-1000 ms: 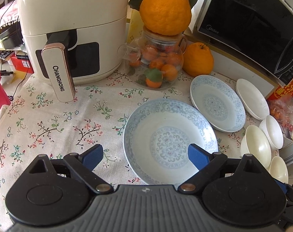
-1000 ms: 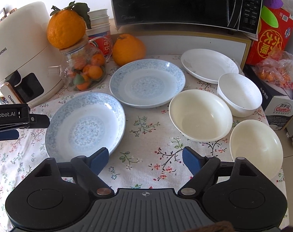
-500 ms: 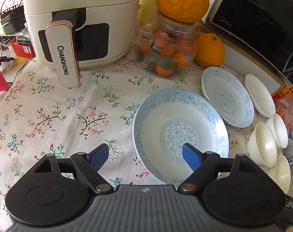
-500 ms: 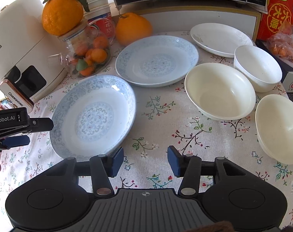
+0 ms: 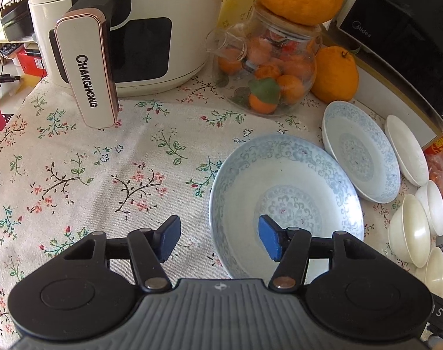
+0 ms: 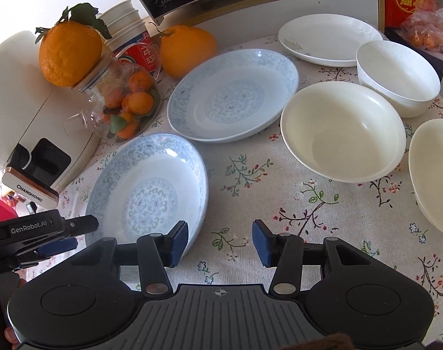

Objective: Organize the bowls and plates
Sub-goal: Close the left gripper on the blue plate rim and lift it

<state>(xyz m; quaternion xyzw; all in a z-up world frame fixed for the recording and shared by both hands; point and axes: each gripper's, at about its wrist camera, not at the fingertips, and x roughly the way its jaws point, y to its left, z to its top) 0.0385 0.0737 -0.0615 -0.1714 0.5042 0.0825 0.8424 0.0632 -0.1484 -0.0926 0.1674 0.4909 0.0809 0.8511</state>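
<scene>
Your left gripper (image 5: 220,240) has its fingers parted and gripping nothing, though they have just been closing: the left finger (image 5: 170,240) sits over the flowered cloth on the desk (image 5: 75,175), the right finger (image 5: 269,240) over the near blue-patterned plate (image 5: 285,180), whose left rim lies between them untouched. Your right gripper (image 6: 220,243) is likewise unclenched after closing in, its left finger (image 6: 179,242) over that same plate's (image 6: 151,186) right rim and its right finger (image 6: 261,242) over bare cloth. Beyond the fingers stand a second blue-patterned plate (image 6: 233,96), a white plate (image 6: 326,39) and three cream bowls, the nearest (image 6: 342,131) ahead to the right.
</scene>
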